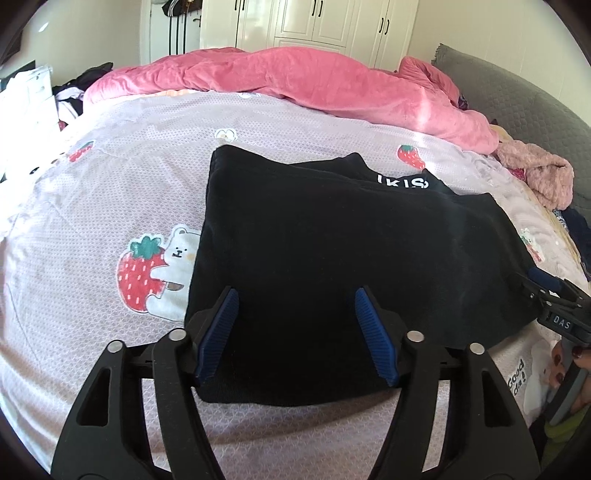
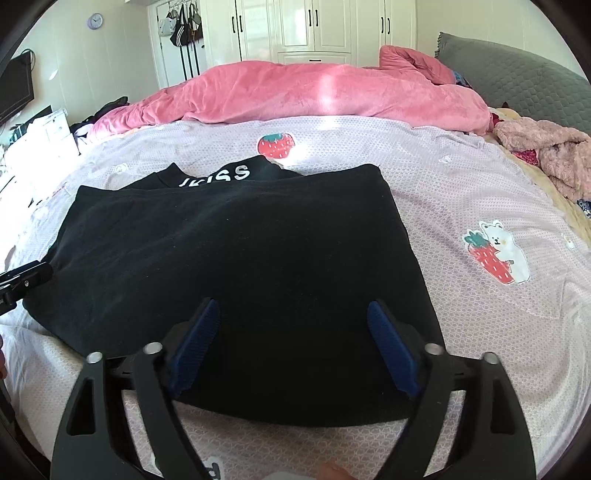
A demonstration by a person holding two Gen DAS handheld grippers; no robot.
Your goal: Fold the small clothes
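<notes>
A black garment [image 1: 332, 240] lies folded flat on the lilac strawberry-print bedsheet [image 1: 110, 192], with white lettering [image 1: 402, 182] showing at its far edge. My left gripper [image 1: 297, 295] hovers over the garment's near left part, jaws open, blue pads apart, nothing pinched between them. The right wrist view shows the same garment [image 2: 240, 240] with its lettering [image 2: 216, 175]. My right gripper [image 2: 293, 304] stands open over its near right part, nothing between the pads. Each gripper shows at the edge of the other's view: the right one [image 1: 546, 291] and the left one [image 2: 22, 280].
A bunched pink quilt [image 1: 295, 81] runs across the far side of the bed. A fluffy pink garment [image 2: 546, 155] lies at the right by the grey headboard [image 2: 517, 77]. White wardrobes [image 2: 314, 26] stand behind. A hand [image 1: 565, 365] holds the right gripper's handle.
</notes>
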